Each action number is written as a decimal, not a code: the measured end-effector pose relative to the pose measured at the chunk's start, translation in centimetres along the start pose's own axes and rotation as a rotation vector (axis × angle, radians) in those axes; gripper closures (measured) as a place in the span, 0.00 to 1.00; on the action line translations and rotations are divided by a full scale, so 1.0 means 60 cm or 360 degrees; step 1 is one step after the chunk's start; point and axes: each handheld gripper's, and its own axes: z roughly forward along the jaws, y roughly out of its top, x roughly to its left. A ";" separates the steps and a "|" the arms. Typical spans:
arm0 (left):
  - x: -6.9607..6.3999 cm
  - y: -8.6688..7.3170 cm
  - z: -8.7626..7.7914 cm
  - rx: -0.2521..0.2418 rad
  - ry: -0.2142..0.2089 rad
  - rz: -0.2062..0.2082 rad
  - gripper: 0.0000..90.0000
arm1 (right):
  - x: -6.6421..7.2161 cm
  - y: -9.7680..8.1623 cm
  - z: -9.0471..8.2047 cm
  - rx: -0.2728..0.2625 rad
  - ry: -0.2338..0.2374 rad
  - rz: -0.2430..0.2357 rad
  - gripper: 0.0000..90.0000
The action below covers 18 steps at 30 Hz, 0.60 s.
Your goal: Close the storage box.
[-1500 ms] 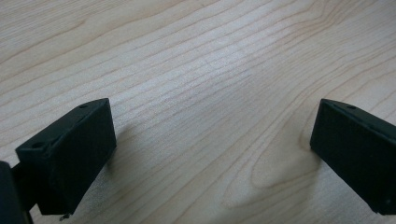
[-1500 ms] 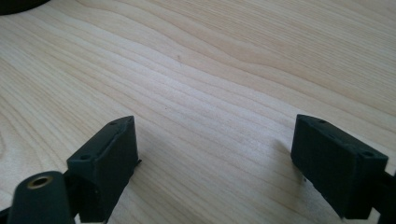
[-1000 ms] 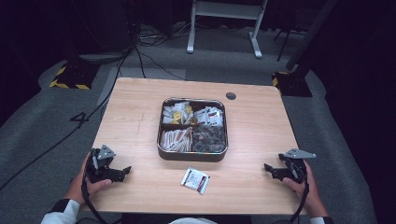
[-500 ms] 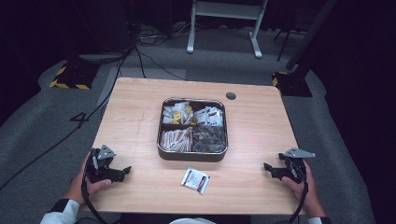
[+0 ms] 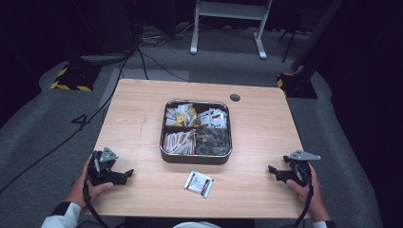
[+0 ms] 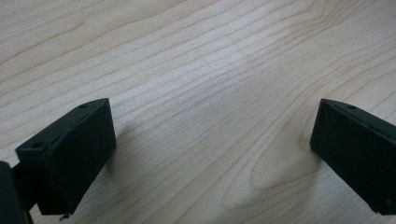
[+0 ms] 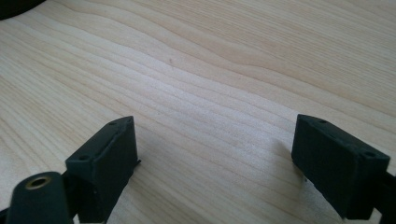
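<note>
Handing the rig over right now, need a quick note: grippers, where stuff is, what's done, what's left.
Left gripper: jaws open, nothing held, resting on the table at the near left.
Right gripper: jaws open, nothing held, near right.
Sachet: flat on the table, just in front of the tray, between the grippers, untouched.
Tray: centre, four compartments with packets.
Done: nothing visible yet.
Left: probably pick up the sachet and put it in the tray.

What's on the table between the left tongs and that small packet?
Nothing: in the high view, only bare wooden table separates the left tongs from the packet.
</note>
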 end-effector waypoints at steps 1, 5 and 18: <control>0.000 0.000 0.000 -0.0001 -0.0001 -0.0004 0.01 | 0.000 0.000 0.000 0.0000 0.0000 0.0000 0.16; 0.000 0.000 0.000 -0.0002 -0.0002 -0.0004 0.00 | 0.000 0.000 0.001 -0.0001 0.0000 0.0000 0.16; 0.000 0.000 0.001 -0.0003 0.0002 -0.0003 0.00 | 0.000 0.000 0.001 -0.0001 0.0000 -0.0001 0.16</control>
